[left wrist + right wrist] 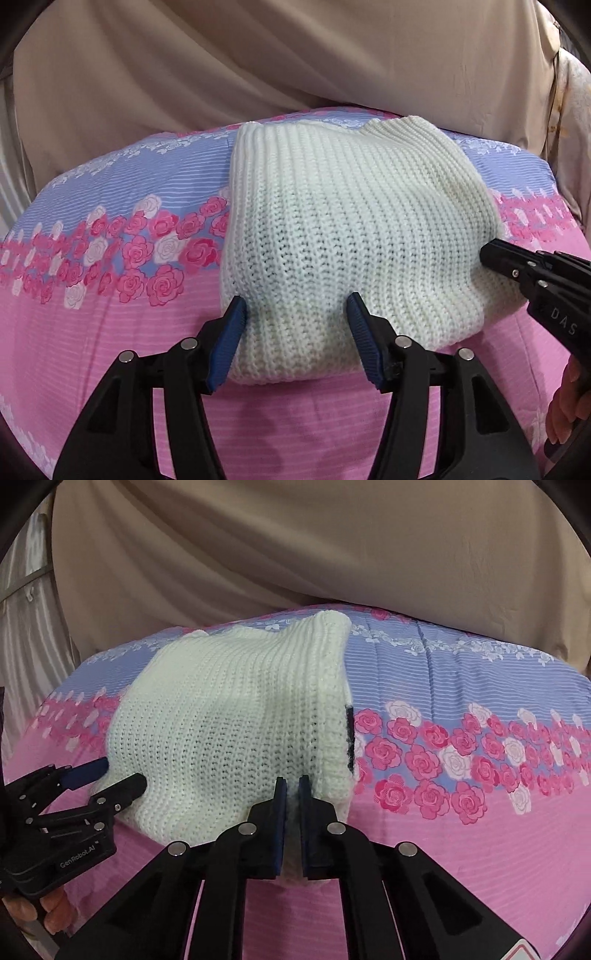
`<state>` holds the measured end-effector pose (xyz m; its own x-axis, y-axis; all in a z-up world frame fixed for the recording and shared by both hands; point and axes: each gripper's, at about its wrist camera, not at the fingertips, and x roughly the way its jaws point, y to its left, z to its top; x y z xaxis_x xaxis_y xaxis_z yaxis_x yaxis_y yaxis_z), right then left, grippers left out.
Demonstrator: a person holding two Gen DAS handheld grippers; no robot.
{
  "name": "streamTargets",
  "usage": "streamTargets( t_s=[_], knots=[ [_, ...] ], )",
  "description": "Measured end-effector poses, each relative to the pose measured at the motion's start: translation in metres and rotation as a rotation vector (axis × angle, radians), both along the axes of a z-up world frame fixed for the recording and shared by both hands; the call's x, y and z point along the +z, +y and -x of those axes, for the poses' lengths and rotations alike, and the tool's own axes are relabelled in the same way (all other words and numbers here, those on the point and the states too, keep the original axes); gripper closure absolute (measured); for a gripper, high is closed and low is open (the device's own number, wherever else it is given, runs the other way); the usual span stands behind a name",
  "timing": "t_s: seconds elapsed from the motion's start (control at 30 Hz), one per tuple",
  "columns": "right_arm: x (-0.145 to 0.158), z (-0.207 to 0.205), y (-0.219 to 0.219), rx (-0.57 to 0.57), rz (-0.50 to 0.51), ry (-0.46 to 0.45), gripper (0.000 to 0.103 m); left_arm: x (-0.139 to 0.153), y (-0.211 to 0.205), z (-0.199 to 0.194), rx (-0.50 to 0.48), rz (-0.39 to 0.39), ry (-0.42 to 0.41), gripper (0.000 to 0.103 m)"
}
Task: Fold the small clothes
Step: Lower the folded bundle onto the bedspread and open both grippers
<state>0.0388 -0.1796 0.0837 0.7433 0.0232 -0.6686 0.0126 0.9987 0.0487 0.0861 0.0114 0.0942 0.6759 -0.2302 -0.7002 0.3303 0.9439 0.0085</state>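
A folded white knit sweater lies on the floral bedsheet. The left gripper has its jaws apart astride the near hem, while the right gripper pinches that hem with jaws nearly together

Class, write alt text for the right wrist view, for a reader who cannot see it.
The right hand-held gripper pinches the near edge of a white knit garment lying on a floral pink and blue bedsheet. At left, the left hand-held gripper straddles the garment's edge, jaws open.
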Motion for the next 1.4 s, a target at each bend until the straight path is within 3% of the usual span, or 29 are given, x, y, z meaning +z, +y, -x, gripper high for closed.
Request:
streamTargets(
  t_s=[0.07,0.23,0.37,0.43,0.5,0.57,0.63,0.73,0.83,0.9,1.0,1.07,1.13,1.2,1.23,1.4],
  knots=[
    [-0.003,0.001,-0.002,-0.008,-0.026,-0.005,0.101,-0.002,0.000,0.001,0.010,-0.001,0.001,0.046],
    [0.031,0.024,0.002,-0.022,-0.050,-0.098,0.098,0.002,0.007,0.011,0.024,0.018,-0.005,0.046],
    [0.036,0.006,-0.007,-0.053,-0.030,-0.091,0.093,0.014,0.022,0.017,0.075,0.078,-0.036,0.045],
    [0.031,-0.010,-0.014,-0.048,-0.064,-0.063,0.089,0.023,0.028,0.020,0.096,0.093,-0.076,0.045],
    [0.021,-0.031,-0.015,-0.022,-0.079,-0.011,0.074,0.027,0.033,0.015,0.108,0.096,-0.087,0.042],
    [0.011,-0.048,-0.013,0.001,-0.082,0.020,0.075,0.021,0.034,0.006,0.114,0.095,-0.060,0.042],
    [0.018,-0.054,-0.011,0.022,-0.095,0.007,0.084,0.011,0.037,-0.002,0.113,0.110,-0.015,0.042],
    [0.035,-0.046,-0.012,0.018,-0.096,-0.072,0.086,0.004,0.039,-0.005,0.116,0.106,-0.003,0.039],
    [0.004,-0.067,-0.022,-0.017,-0.095,0.009,0.085,-0.001,0.039,-0.008,0.119,0.103,-0.002,0.033],
    [0.002,-0.067,-0.032,-0.011,-0.140,-0.006,0.085,-0.007,0.036,-0.011,0.116,0.085,0.001,0.031],
    [0.024,-0.046,-0.037,-0.046,-0.205,-0.004,0.080,-0.009,0.034,-0.006,0.122,0.062,-0.022,0.031],
    [0.039,-0.015,-0.025,-0.062,-0.132,-0.057,0.077,-0.004,0.035,0.002,0.121,0.066,-0.036,0.033],
    [0.043,0.012,-0.012,-0.068,-0.067,-0.080,0.066,0.004,0.036,0.017,0.104,0.080,-0.064,0.031],
    [0.035,0.039,-0.001,-0.076,-0.019,-0.085,0.058,0.005,0.036,0.032,0.090,0.098,-0.083,0.013],
    [0.028,0.050,0.004,-0.086,0.008,-0.078,0.057,0.003,0.036,0.040,0.090,0.104,-0.093,0.009],
    [-0.008,0.088,0.011,-0.140,0.003,-0.059,0.043,-0.018,0.028,0.065,0.096,0.049,-0.082,0.008]
  ],
)
